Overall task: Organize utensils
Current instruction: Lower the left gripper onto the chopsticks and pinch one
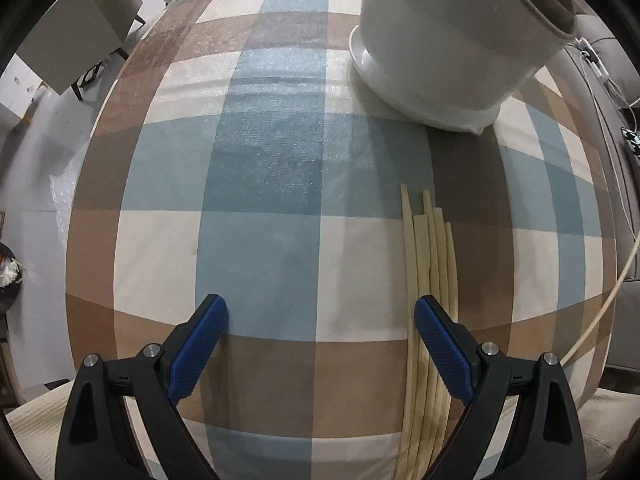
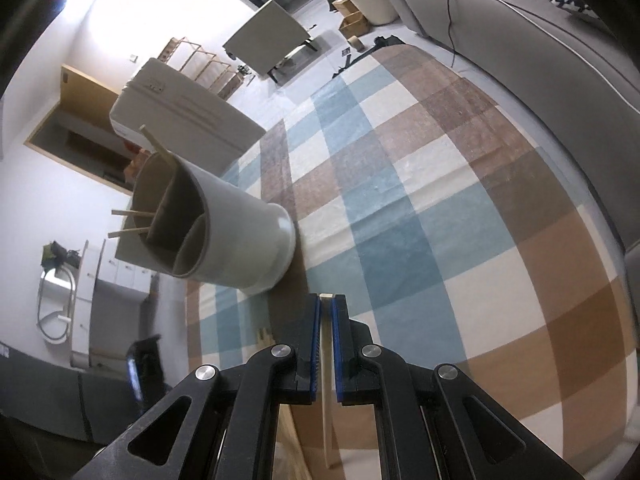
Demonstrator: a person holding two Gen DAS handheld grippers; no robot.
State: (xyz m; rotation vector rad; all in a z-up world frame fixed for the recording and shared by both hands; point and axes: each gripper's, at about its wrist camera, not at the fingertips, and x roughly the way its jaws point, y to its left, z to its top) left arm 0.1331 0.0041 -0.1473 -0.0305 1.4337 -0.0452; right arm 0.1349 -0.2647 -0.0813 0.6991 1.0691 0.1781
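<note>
1. Clamping one pale, square-ended chopstick [image 2: 326, 344] lengthwise between its blue pads, right gripper [image 2: 326, 312] hovers above the checked worktop [image 2: 440, 208].
2. Left gripper [image 1: 320, 320]: jaws spread, empty, beside loose pale chopsticks [image 1: 432, 264].
3. White divided holder [image 2: 224, 236] stands nearby, containing three chopsticks.

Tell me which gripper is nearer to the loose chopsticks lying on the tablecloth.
Left. The left gripper hangs open right over the loose chopsticks, one finger above them. The right gripper, shut on a single chopstick, faces the white holder.
</note>
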